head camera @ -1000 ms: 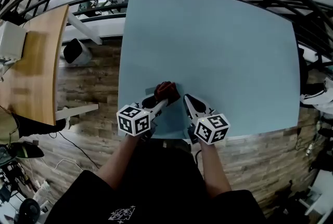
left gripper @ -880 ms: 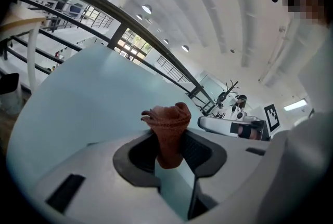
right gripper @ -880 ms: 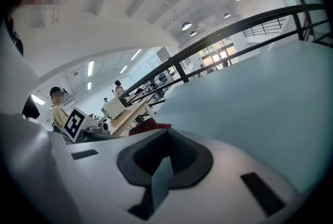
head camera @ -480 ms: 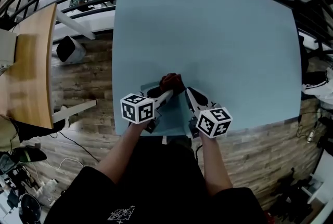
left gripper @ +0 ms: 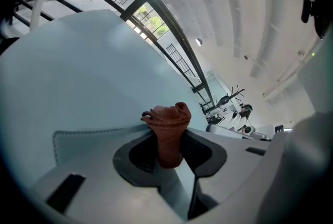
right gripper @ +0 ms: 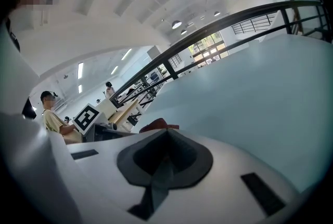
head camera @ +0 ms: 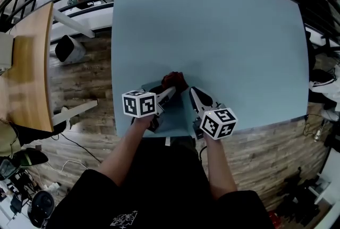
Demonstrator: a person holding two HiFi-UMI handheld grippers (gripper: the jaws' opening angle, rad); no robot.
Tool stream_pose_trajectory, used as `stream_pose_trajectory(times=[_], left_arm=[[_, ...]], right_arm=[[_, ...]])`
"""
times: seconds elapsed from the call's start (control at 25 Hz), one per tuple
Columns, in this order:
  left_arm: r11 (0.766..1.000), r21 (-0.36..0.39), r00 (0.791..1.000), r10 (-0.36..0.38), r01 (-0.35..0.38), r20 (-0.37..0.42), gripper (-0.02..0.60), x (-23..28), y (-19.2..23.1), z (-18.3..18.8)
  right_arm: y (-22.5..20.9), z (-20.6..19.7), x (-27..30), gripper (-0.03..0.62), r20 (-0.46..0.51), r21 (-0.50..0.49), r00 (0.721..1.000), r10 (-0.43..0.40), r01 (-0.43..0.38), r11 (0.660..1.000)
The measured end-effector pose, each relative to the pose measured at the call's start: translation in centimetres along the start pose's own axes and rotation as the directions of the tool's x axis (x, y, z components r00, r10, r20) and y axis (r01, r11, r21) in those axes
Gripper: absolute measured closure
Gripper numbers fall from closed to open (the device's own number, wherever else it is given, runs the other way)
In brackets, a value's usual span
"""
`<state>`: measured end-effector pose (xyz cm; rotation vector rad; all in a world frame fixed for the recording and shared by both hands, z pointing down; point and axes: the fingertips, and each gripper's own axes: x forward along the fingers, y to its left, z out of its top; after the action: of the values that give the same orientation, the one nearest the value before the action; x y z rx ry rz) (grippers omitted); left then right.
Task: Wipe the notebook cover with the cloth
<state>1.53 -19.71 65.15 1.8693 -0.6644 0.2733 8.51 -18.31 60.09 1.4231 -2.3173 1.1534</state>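
Reddish-brown cloth (head camera: 172,80) (left gripper: 167,119) is bunched and clamped between the jaws of the left gripper (head camera: 170,91) (left gripper: 167,137), at the far edge of the notebook (head camera: 178,113) (left gripper: 88,137). The notebook has a pale blue stitched cover and lies flat at the near edge of the pale blue tabletop (head camera: 212,36). The right gripper (head camera: 192,94) (right gripper: 165,137) has its jaws together on nothing. It sits just right of the cloth, over the notebook's right side; contact with the cover cannot be confirmed.
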Motion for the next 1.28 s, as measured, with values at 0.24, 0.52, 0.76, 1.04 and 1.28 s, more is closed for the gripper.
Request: stream_pose_trajectory(times=[0.24, 0.52, 0.76, 1.04, 1.28], left_arm=[[0.999, -0.032, 1.000, 0.020, -0.019, 0.005, 0.454, -0.6, 0.7, 0.0], [0.998, -0.041, 0.998, 0.057, -0.055, 0.033, 0.454, -2.4, 1.7, 0.0], [0.994, -0.064, 0.993, 0.092, -0.087, 0.074, 0.455, -4.7, 3.3, 0.1], [0.989, -0.080, 0.986, 0.130, -0.122, 0.109, 0.454, -6.7, 4.5, 0.1], [0.981, -0.112, 0.973, 0.173, -0.157, 0.151, 0.454, -9.1, 6.0, 0.3]], right_arm=[[0.4, -0.2, 0.4, 0.589, -0.013, -0.006, 1.000, 0.021, -0.021, 1.000], [1.5, -0.3, 1.2, 0.589, -0.032, -0.024, 0.998, 0.059, -0.060, 0.998], [3.2, -0.7, 2.5, 0.588, -0.061, -0.045, 0.993, 0.101, -0.104, 0.994], [4.6, -1.1, 3.7, 0.588, -0.092, -0.067, 0.986, 0.140, -0.146, 0.987], [6.0, -1.7, 4.6, 0.589, -0.120, -0.084, 0.978, 0.173, -0.184, 0.979]])
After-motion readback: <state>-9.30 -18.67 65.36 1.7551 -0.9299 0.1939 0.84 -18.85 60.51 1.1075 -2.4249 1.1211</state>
